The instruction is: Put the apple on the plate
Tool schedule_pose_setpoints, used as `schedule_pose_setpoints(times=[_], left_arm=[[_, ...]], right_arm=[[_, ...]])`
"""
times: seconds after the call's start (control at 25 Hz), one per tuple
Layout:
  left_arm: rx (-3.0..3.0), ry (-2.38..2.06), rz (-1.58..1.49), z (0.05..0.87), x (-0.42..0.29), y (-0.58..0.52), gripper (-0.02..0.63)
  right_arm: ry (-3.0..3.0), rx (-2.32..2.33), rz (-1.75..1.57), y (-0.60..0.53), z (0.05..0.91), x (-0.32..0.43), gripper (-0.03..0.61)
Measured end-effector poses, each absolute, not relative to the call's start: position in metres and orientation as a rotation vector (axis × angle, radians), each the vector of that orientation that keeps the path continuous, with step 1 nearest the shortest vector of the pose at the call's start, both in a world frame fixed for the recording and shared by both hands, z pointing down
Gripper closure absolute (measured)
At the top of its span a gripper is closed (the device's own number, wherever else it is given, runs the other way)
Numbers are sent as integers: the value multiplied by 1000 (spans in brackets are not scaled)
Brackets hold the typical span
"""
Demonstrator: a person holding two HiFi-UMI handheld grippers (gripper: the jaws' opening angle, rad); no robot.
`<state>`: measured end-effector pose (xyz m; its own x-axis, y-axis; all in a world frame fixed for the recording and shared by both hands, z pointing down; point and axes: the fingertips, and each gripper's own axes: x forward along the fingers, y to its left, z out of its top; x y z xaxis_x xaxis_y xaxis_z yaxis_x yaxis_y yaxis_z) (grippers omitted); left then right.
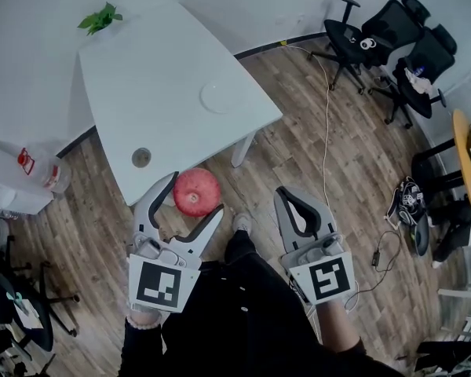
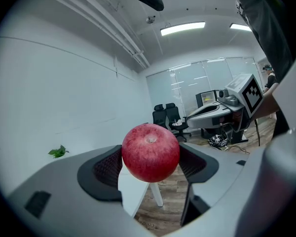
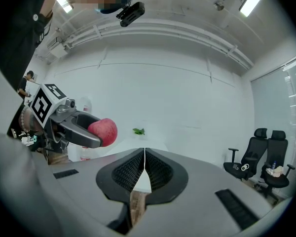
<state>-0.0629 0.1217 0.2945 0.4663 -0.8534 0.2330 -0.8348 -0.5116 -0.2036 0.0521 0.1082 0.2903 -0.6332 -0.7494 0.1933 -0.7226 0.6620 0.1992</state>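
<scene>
The left tool (image 1: 195, 196) grips the apple (image 1: 198, 187); the right tool (image 3: 144, 154) has jaws together, empty; carry the apple level over the surface (image 1: 141, 77), lowering gently onto the plate (image 1: 218, 97)

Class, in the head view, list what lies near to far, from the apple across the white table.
Round red apple, small grey round disc, flat white round plate, green leafy plant.
</scene>
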Motion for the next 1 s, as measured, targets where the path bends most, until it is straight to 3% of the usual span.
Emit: schedule_pose_setpoints(times=[1.0], left_arm=[[-2508, 1728, -497, 286, -23, -29, 255]], right_arm=[[-2726, 989, -160, -58, 291, 91, 535]])
